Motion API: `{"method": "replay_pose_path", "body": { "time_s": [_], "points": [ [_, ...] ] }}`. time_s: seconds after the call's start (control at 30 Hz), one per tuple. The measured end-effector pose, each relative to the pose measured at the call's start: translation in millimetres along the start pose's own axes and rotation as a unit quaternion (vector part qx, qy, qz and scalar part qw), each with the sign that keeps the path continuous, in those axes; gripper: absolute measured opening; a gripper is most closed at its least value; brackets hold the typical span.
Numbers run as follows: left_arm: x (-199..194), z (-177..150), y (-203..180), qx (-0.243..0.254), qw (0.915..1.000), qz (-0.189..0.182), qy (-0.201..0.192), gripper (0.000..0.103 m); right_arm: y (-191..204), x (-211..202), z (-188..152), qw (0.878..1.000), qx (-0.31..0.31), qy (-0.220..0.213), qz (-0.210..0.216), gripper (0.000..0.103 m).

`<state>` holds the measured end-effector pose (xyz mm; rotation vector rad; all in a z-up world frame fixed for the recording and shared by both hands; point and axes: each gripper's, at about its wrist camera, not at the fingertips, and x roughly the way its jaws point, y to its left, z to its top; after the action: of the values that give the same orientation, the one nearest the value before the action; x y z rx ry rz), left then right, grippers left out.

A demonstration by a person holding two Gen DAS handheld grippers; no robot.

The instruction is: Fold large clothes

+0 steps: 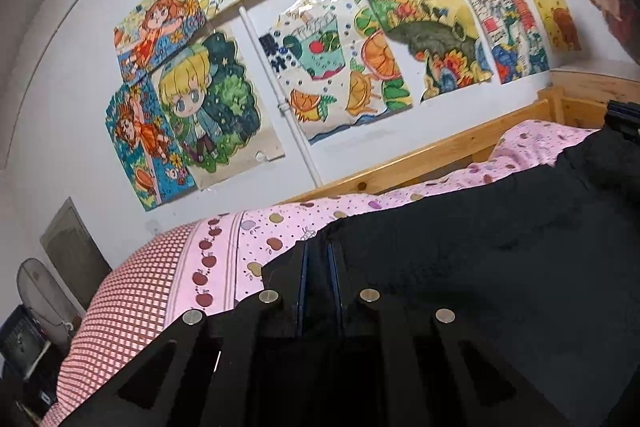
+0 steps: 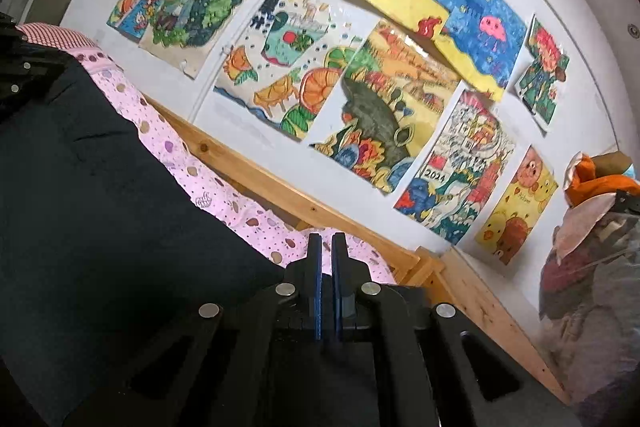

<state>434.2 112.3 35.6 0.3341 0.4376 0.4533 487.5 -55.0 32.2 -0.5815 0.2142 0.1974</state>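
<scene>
A large black garment [image 1: 500, 247] lies spread on a bed with a pink apple-print sheet [image 1: 248, 243]. My left gripper [image 1: 318, 251] is shut on the garment's left edge, with black cloth between its blue pads. The garment also shows in the right wrist view [image 2: 100, 187], filling the left side. My right gripper [image 2: 327, 239] has its pads nearly together with a thin gap; black cloth sits at their base, and whether it is pinched is unclear. The right gripper shows at the far right of the left wrist view [image 1: 622, 117], and the left gripper at the far left of the right wrist view [image 2: 20, 75].
A wooden bed rail [image 2: 280, 183] runs along the wall behind the bed. Colourful drawings [image 1: 320, 55] cover the white wall. A red checked pillow [image 1: 132, 299] lies at the bed's left end. Bagged stuffed items [image 2: 592, 247] stand at the right. A fan [image 1: 40, 295] stands at lower left.
</scene>
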Motion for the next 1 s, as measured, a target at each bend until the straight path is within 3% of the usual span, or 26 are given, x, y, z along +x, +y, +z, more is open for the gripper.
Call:
{"method": "replay_pose_path", "body": {
  "time_s": [0.27,0.37,0.43,0.47,0.5,0.53,0.57,0.67,0.8,0.83,1.0],
  "points": [
    [32.2,-13.4,-14.4,0.02,0.9988,-0.009,0.045,0.012,14.4,34.1,-17.8,0.999,0.007,0.048,0.023,0.004],
    [28.1,-14.3,-7.1,0.0,0.9989,-0.028,0.038,0.013,13.3,34.4,-18.6,0.998,0.01,0.05,0.027,0.005],
    [21.5,-14.1,1.7,-0.02,0.9988,-0.038,0.024,0.023,8.3,28.8,-17.4,0.998,0.017,0.043,0.029,0.005],
    [15.6,-13.7,7.3,-0.033,0.9985,-0.04,0.015,0.029,5.5,25.0,-17.1,0.998,0.021,0.041,0.03,0.01],
    [9.3,-12.8,12.7,-0.045,0.9983,-0.037,0.007,0.049,2.7,19.8,-17.6,0.998,0.028,0.038,0.032,0.016],
    [4.3,-11.7,17.8,-0.057,0.9977,-0.037,0.0,0.077,-0.6,14.2,-18.4,0.998,0.038,0.035,0.033,0.039],
    [-4.2,-11.0,24.7,-0.074,0.9963,-0.042,-0.013,0.086,-4.8,8.4,-18.9,0.998,0.048,0.029,0.034,0.062],
    [-30.6,-10.7,37.8,-0.1,0.9913,-0.072,-0.046,0.091,-17.9,-14.3,-21.2,0.995,0.083,0.01,0.046,0.07],
    [-60.4,-16.3,35.4,-0.074,0.9899,-0.113,-0.042,0.091,-32.8,-47.2,-31.5,0.986,0.133,0.01,0.098,0.073],
    [-67.6,-20.0,34.7,-0.069,0.9889,-0.125,-0.043,0.091,-34.6,-56.1,-36.3,0.983,0.144,0.01,0.114,0.078],
    [-105.7,-45.4,25.8,-0.034,0.9797,-0.194,-0.034,0.092,-25.2,-94.9,-62.1,0.974,0.14,0.017,0.179,0.082]
  ]
}}
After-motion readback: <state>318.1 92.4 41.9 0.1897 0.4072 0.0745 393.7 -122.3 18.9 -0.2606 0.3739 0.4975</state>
